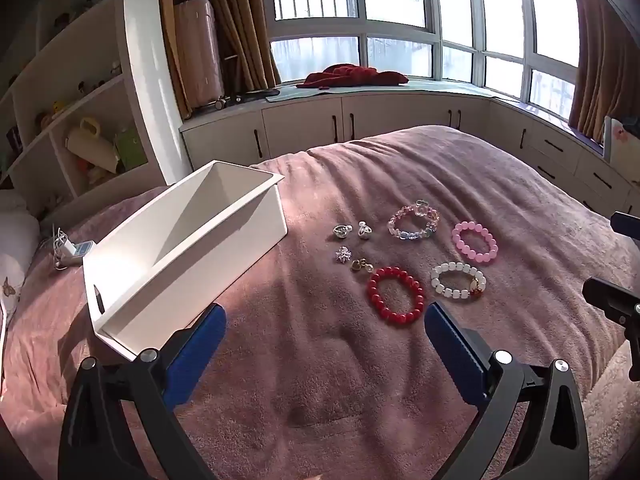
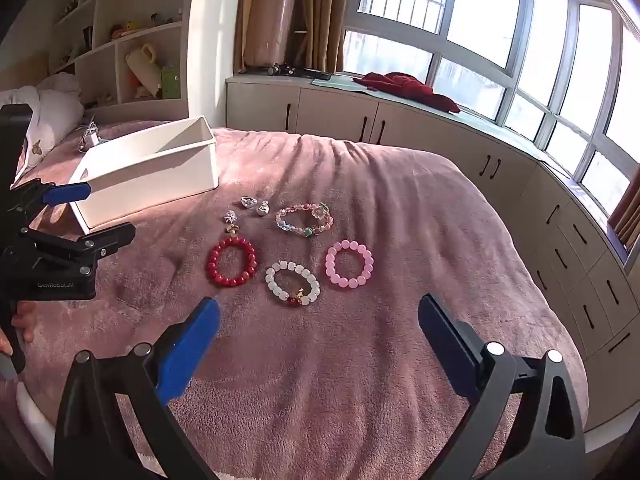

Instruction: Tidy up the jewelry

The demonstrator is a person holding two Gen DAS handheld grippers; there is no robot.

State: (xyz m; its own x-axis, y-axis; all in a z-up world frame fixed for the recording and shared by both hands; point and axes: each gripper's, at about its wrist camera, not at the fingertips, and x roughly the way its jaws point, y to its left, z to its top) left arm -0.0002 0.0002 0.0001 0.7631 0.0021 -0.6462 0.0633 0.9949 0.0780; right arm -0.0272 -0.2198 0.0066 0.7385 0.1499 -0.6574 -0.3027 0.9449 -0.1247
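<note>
Glassy beaded red bracelet [image 1: 395,295] looks light, slippery, floppy on plush blanket [image 1: 320,380]; pinch across one bead strand; left gripper [image 1: 324,334] and right gripper [image 2: 319,330] jaws wide, empty.

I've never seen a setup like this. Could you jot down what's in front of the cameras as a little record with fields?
Surface: bed with pink blanket
Container: white box, open, nothing visible inside
Bracelets: red bracelet, white bracelet, pink bracelet, multicolour bracelet, all lying flat on the blanket
Small pieces: four small trinkets between box and bracelets, too small to identify
Left hand-held gripper: open, holding nothing
Right hand-held gripper: open, holding nothing
</note>
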